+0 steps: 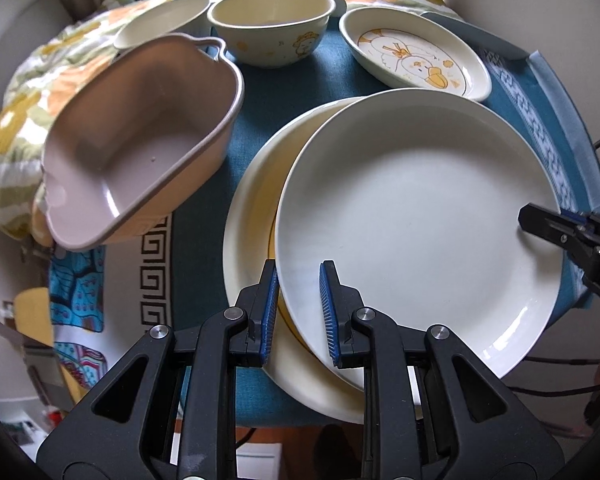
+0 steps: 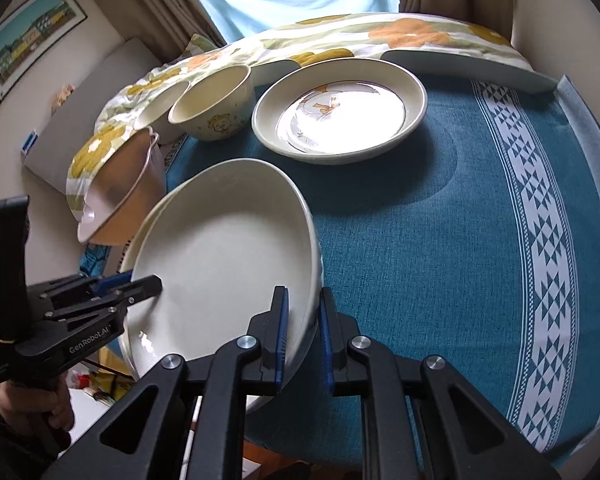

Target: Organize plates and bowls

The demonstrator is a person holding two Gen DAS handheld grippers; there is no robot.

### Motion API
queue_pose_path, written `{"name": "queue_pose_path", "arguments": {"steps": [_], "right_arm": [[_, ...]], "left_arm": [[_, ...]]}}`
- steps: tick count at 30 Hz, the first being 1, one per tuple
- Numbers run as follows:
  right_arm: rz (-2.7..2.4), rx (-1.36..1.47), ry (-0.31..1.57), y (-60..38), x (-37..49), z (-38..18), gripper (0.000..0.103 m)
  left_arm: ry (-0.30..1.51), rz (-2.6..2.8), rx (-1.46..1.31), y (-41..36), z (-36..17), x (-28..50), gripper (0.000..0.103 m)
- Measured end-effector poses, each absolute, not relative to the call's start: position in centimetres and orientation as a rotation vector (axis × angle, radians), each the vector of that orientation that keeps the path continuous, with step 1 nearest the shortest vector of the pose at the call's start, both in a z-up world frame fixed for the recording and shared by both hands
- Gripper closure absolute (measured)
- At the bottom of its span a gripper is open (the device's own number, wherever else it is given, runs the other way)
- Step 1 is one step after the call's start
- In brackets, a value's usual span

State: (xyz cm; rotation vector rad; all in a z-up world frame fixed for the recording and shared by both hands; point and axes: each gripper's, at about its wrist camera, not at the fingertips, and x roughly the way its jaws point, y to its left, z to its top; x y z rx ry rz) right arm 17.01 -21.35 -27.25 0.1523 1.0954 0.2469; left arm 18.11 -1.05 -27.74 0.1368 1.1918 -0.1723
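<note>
"GenRobot.AI" reads on the left gripper point(image 2: 140, 282) – it pinches the white plate's point(image 1: 416, 216) near-left rim. The right gripper point(image 2: 303, 332) clamps the opposite rim. The plate rests on a second plate point(image 1: 252, 200); open blue desk point(image 2: 440, 240) lies right of the right gripper.

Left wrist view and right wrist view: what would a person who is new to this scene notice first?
First, the big white plate in the middle, gripped on its rim from two sides by the left gripper and the right gripper, lying offset on a second plate. Next, the pink dish tilted at the left, leaning on the floral cloth. Behind stand a duck plate and a bowl.
</note>
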Motion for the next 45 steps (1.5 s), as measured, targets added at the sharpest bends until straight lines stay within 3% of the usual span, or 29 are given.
{"name": "queue_pose_path", "arguments": {"steps": [29,45], "right_arm": [[0.202,-0.067,1.075,-18.7,17.0,-27.2,0.090],[0.195,0.032,1.063,-19.4,16.1,-25.6,0.090]], "left_arm": [[1.054,-0.018,0.497,-4.3,-27.6,15.8,0.085],[1.053,-0.042,0.416,-3.0,-25.1,15.5,0.085]]}}
